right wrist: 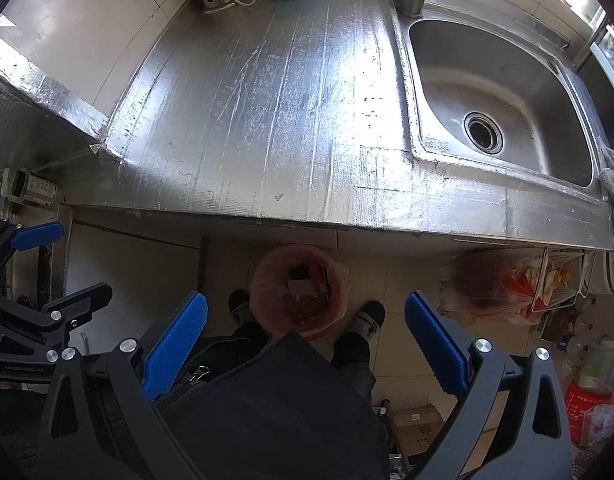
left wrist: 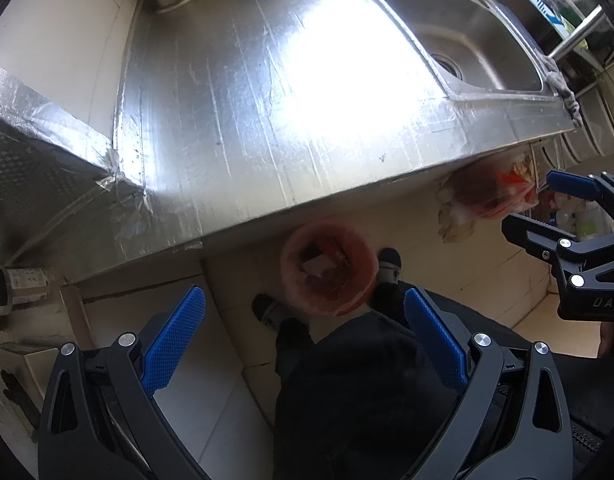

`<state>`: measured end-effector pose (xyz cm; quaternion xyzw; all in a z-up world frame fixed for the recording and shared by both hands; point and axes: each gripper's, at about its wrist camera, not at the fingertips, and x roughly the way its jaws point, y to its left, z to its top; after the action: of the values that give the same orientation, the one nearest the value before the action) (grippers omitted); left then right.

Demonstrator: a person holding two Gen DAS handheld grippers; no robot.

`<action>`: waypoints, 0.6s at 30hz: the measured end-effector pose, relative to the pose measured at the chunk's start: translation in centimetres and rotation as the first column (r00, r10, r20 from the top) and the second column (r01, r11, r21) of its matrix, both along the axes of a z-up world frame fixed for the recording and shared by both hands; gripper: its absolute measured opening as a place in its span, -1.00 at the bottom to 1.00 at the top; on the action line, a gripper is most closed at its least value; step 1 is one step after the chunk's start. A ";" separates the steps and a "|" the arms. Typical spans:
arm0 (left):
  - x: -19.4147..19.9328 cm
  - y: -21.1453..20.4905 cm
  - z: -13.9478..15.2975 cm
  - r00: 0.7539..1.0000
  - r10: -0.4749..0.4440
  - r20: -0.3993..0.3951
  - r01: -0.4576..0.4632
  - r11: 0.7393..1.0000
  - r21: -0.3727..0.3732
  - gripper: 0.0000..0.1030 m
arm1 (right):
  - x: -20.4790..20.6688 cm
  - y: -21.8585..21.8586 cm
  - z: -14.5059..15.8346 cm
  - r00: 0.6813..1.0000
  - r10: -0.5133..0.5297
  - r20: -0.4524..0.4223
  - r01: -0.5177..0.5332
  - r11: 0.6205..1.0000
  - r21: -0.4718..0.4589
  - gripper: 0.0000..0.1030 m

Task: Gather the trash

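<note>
Ribbed blue pads (right wrist: 175,344), foil-wrapped counter (right wrist: 267,120)

A round bin (right wrist: 299,290) lined with a thin reddish plastic bag stands upright on the tiled floor, just below the front edge of the foil-covered surface (right wrist: 267,120); its mouth is open, showing crumpled wrappers and a pale scrap of paper (right wrist: 301,285) inside; a second reddish bag (right wrist: 503,284), holding orange and yellow scraps, hangs under the edge to the bin's right.
</note>
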<state>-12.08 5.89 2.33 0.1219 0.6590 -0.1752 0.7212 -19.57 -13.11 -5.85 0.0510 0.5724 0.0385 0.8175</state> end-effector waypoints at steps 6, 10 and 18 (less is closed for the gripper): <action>0.2 0.1 0.1 1.000 0.007 0.004 -0.007 1.000 -0.006 0.89 | 0.2 0.0 0.2 1.000 0.005 0.007 -0.005 1.000 -0.015 0.90; 0.4 0.2 0.1 1.000 0.015 0.003 -0.015 1.000 -0.016 0.89 | 0.3 -0.1 0.2 1.000 0.010 0.004 -0.010 1.000 -0.014 0.90; 0.7 0.0 -0.1 1.000 0.028 -0.009 -0.028 1.000 -0.013 0.89 | 0.5 -0.1 0.0 1.000 0.007 0.000 -0.007 1.000 -0.013 0.90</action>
<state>-11.41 5.93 2.21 0.1070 0.6625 -0.1699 0.7216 -19.03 -13.23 -5.88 0.0437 0.5728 0.0377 0.8177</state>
